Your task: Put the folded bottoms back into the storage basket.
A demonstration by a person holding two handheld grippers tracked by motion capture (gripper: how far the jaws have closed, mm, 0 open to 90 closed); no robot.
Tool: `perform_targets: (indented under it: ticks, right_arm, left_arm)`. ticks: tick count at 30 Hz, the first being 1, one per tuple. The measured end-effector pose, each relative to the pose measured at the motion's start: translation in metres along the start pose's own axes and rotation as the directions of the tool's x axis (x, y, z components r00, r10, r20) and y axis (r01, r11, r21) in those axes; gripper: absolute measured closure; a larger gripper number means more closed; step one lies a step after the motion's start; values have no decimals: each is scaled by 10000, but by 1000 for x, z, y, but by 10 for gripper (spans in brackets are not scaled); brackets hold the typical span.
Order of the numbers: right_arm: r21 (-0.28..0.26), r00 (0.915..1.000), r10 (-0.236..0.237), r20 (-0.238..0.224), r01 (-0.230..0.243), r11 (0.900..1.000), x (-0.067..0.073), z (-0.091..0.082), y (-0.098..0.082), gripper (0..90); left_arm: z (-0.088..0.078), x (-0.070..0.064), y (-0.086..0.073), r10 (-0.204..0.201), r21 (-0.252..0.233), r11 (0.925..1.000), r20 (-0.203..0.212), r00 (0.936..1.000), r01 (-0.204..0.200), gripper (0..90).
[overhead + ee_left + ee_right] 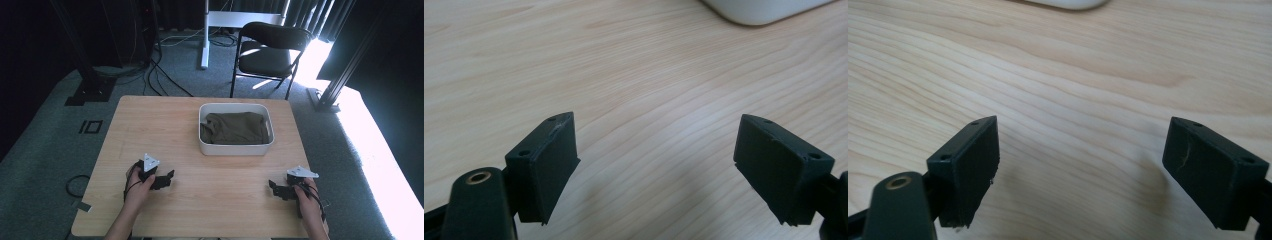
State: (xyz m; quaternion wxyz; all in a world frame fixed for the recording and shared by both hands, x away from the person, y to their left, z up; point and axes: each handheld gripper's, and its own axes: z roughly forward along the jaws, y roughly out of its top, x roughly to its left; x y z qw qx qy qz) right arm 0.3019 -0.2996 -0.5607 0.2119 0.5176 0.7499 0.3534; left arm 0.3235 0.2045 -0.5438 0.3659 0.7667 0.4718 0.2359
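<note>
The table (634, 75) under and between both pairs of jaws is pale wood, smooth with fine grain and a soft sheen. The jaws look like matt black plastic. Beyond them, a smooth white plastic tub (235, 148) holds olive cloth (234, 128), soft and creased.

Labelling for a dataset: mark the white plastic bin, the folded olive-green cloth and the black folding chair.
White plastic bin (235, 149), high view, near wall.
Folded olive-green cloth (235, 128), high view, middle of its top.
Black folding chair (264, 61), high view, seat.
</note>
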Motion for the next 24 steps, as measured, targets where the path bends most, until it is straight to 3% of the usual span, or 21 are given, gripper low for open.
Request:
perform_targets:
  ticks: [7, 11, 16, 24]
  right_arm:
    - [31, 9989, 249, 388, -250, 9997, -11, -4, -9, 149]
    - [121, 9970, 237, 735, -247, 9996, -15, -7, -12, 144]
    - [120, 9966, 251, 789, -262, 9996, -15, -8, -12, 139]
    - [140, 9964, 285, 803, -297, 9995, -14, -7, -12, 125]
  left_arm:
    - [-7, 16, -12, -736, -15, 9973, -728, 9946, 737, 192]
    - [-9, 23, -19, -764, 240, 9965, -1228, 9895, 799, 192]
    - [-9, 25, -21, -569, 921, 9933, -1305, 9898, 692, 182]
    - [-6, 28, -21, -922, 1041, 9889, -1325, 9869, 1063, 106]
